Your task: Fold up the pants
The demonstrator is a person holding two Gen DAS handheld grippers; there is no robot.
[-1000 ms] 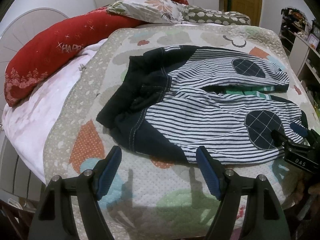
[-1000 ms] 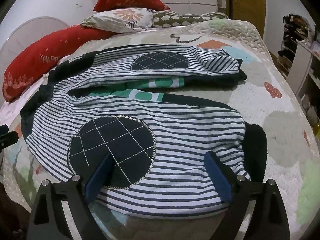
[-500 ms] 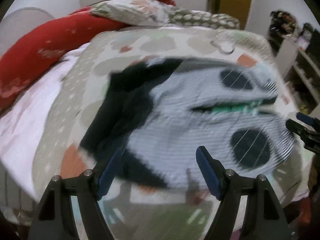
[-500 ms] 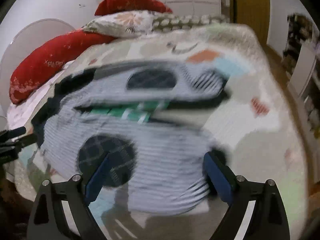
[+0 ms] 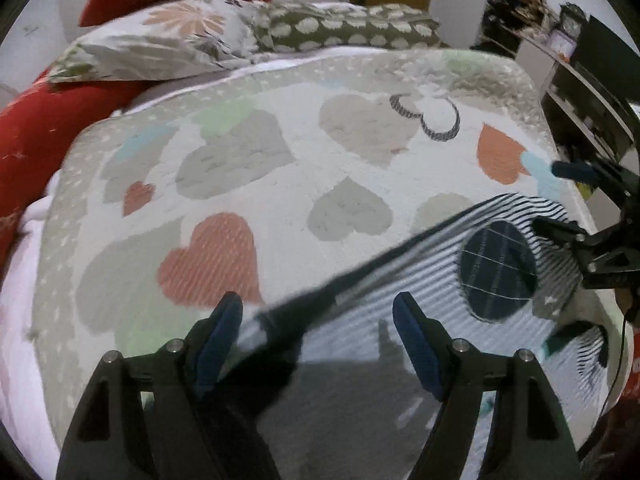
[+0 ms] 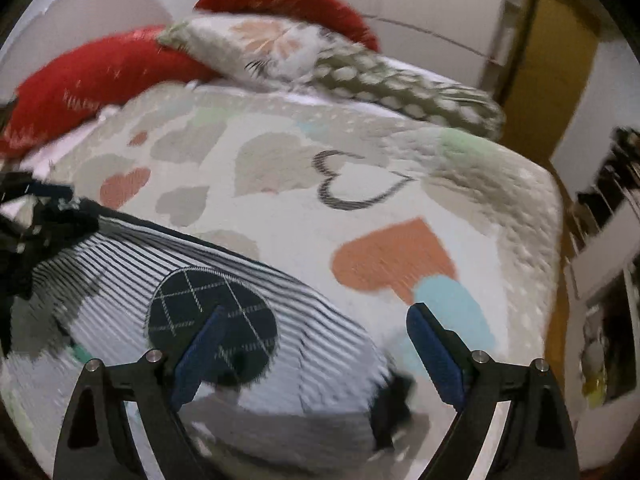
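The striped navy-and-white pants point(image 5: 400, 280) with a round checked knee patch point(image 5: 498, 270) lie at the near edge of the bed, blurred by motion. In the right wrist view the pants point(image 6: 120, 280) and a patch point(image 6: 212, 316) fill the lower left. My left gripper point(image 5: 318, 344) is open, its blue pads wide apart over the pants' dark edge. My right gripper point(image 6: 316, 356) is open over the leg end; it also shows in the left wrist view point(image 5: 560, 200) at the right.
The heart-patterned quilt point(image 5: 280, 168) covers the bed. Red pillows point(image 6: 100, 76) and patterned pillows point(image 5: 200, 36) lie at the head. Shelves point(image 5: 592, 80) stand to the right of the bed. A yellow door point(image 6: 540, 60) is behind.
Both views have swung up and back; the pants now sit low and near in both views, and far more bare quilt shows beyond them. Both grippers stay open.
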